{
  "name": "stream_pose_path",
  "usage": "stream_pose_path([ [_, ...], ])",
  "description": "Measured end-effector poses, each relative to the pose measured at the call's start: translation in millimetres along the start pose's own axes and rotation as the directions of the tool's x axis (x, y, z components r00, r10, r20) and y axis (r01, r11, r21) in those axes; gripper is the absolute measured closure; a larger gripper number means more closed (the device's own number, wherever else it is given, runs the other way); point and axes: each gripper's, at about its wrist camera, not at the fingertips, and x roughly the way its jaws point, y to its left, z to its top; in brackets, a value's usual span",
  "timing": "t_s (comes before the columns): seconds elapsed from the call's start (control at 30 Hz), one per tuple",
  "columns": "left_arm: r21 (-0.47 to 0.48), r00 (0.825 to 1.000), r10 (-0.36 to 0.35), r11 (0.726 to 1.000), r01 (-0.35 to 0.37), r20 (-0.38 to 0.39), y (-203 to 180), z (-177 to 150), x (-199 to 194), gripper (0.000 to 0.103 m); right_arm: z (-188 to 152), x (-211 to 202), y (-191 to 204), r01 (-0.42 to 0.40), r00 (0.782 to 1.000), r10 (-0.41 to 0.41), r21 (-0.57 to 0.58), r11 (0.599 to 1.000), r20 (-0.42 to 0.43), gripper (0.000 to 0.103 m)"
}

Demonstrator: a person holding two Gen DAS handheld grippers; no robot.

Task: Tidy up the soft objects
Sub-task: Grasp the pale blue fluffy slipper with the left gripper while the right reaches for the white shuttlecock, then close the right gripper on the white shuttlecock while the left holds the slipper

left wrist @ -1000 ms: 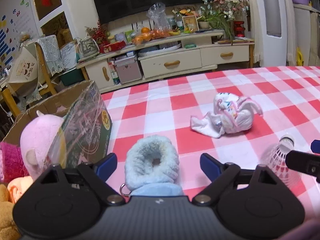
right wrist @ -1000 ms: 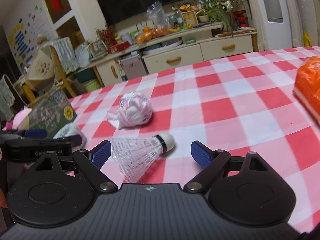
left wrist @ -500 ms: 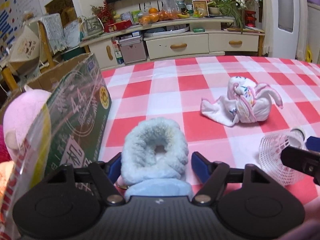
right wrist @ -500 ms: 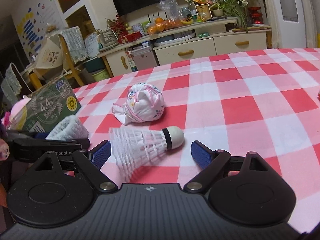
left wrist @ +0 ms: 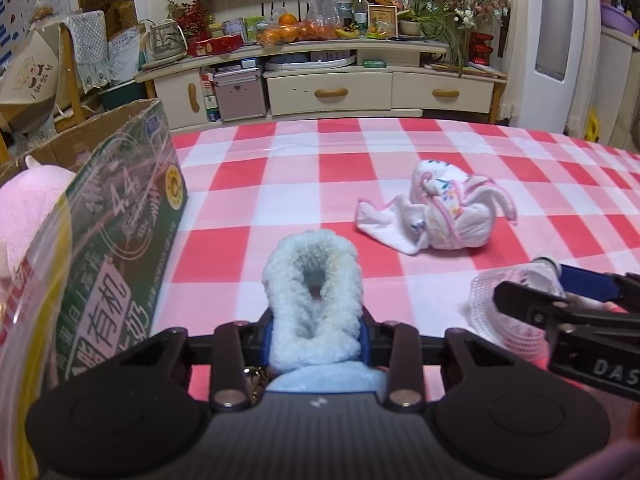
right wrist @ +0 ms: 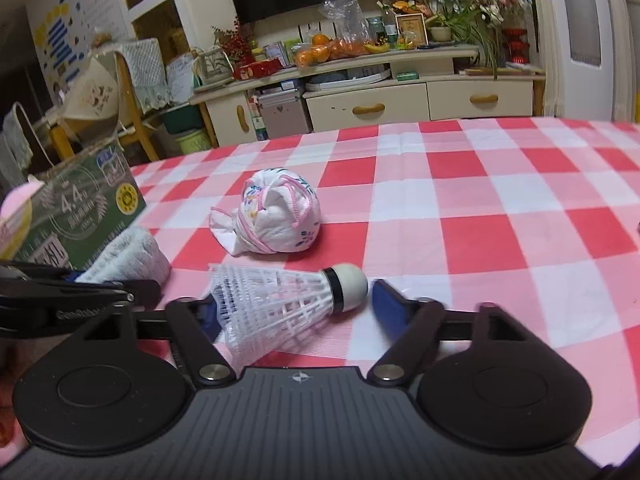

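Your left claw [left wrist: 316, 326] is squeezed narrow onto the fluffy pale-blue plush ring [left wrist: 314, 298], which is pinched into a tall oval on the counter [left wrist: 280, 184] with its checked red-and-white cloth. Just left of it stands the green cardboard box [left wrist: 120, 240], close enough to crowd that side; a pink plush toy [left wrist: 28, 208] sticks up inside it, partly cut off by the frame edge. Your right claw [right wrist: 292, 308] is partly closed around a white shuttlecock [right wrist: 288, 300] lying on its side, cork tip pointing right; the right pad [right wrist: 386, 306] sits just beside the cork, and you cannot tell whether either pad is actually pressing. Beyond both, the knotted white cloth bundle [right wrist: 276, 218] with pink trim lies apart on the counter. The lower part of the ring is hidden behind the left claw's body.
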Motion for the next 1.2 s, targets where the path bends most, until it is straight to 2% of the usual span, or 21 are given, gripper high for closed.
stream_pose_path([
  [0.13,-0.02,0.999,-0.035,0.999,0.035,-0.003,1,-1,-4,0.071,0,-2,-3,-0.003,1.0,0.003,-0.003,1.0,-0.001,0.027],
  [0.37,-0.053,0.996,-0.087,0.995,0.088,0.023,4,1,-18,0.071,0,-5,-5,-0.007,1.0,0.007,0.004,1.0,0.017,0.034],
  [0.4,-0.056,0.995,-0.093,0.994,0.094,0.027,5,1,-21,0.071,0,-6,-6,-0.005,1.0,0.005,0.004,1.0,0.02,0.039],
  [0.43,-0.059,0.995,-0.097,0.993,0.099,0.031,5,1,-23,0.071,0,-5,-6,-0.001,1.0,0.001,0.002,1.0,0.019,0.07],
  [0.47,-0.062,0.994,-0.104,0.992,0.106,0.035,6,1,-26,0.071,-1,-4,-6,0.004,1.0,-0.004,0.0,1.0,0.01,0.08],
  [0.67,-0.078,0.988,-0.142,0.986,0.146,0.052,11,0,-36,0.071,-4,-6,-5,0.028,0.999,-0.028,-0.013,1.0,0.017,0.085],
  [0.73,-0.082,0.986,-0.153,0.984,0.158,0.061,13,0,-41,0.071,-4,-9,-3,0.036,0.999,-0.035,-0.03,0.999,0.03,0.092],
  [0.83,-0.088,0.983,-0.169,0.981,0.174,0.072,17,1,-44,0.071,-5,-14,0,0.047,0.998,-0.045,-0.049,0.998,0.053,0.097],
  [1.2,-0.127,0.962,-0.238,0.959,0.255,0.135,34,3,-67,0.071,-3,-34,10,0.062,0.99,-0.052,-0.075,0.995,0.129,0.102],
])
